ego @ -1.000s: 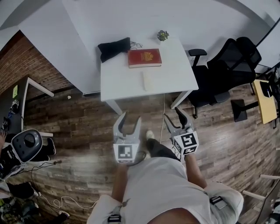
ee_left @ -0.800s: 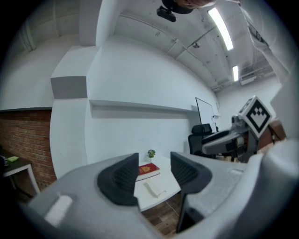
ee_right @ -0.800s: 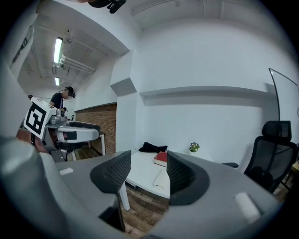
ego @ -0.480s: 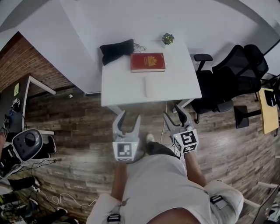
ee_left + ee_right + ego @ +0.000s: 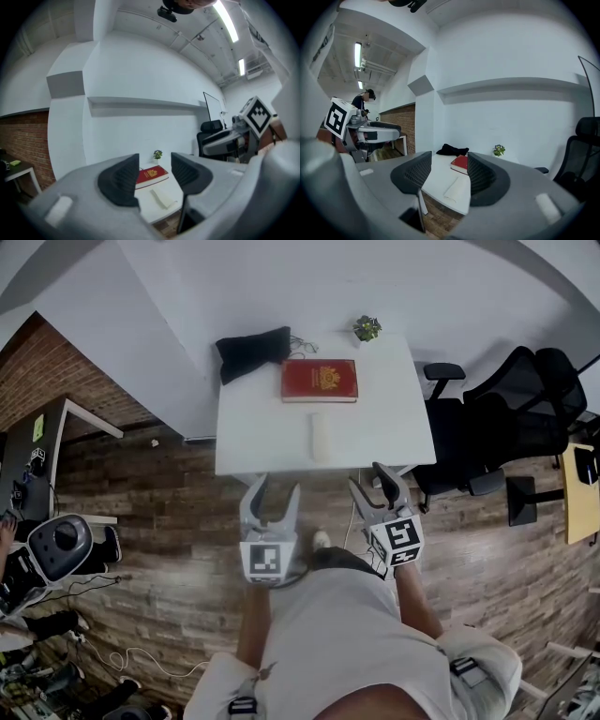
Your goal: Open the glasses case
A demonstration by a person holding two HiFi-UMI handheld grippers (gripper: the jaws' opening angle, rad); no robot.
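A room with a floor of dark, weathered wooden planks [image 5: 169, 512] and smooth white walls is seen from above, with a strip of rough red brick wall [image 5: 42, 371] at the left. A square white table [image 5: 262, 427] with a smooth matte top is set against the white wall.

Four things are laid out on the table. A flat, rectangular red hardcover book [image 5: 320, 380] with a gold emblem is placed toward the back. Just left of it, a soft, crumpled black fabric pouch [image 5: 251, 350] is slumped at the back edge. A small leafy green potted plant [image 5: 367, 328] is stood in the back right corner. The white, oblong glasses case [image 5: 321, 436] with rounded ends is laid flat in front of the book, apart from it and near the table's front edge. It appears closed.

A black mesh-backed office chair [image 5: 506, 418] is parked beside the table's right side.

A person in a white shirt is seen from overhead. The grey moulded left gripper [image 5: 277, 487] and the matching right gripper [image 5: 370, 478] are held over the floor, short of the table's front edge, each topped by a cube with black and white square markers [image 5: 267, 563]. Both are released. Their dark, finely ribbed pads [image 5: 119, 180] are spread apart with nothing gripped, and the far-off table is framed in each gap.
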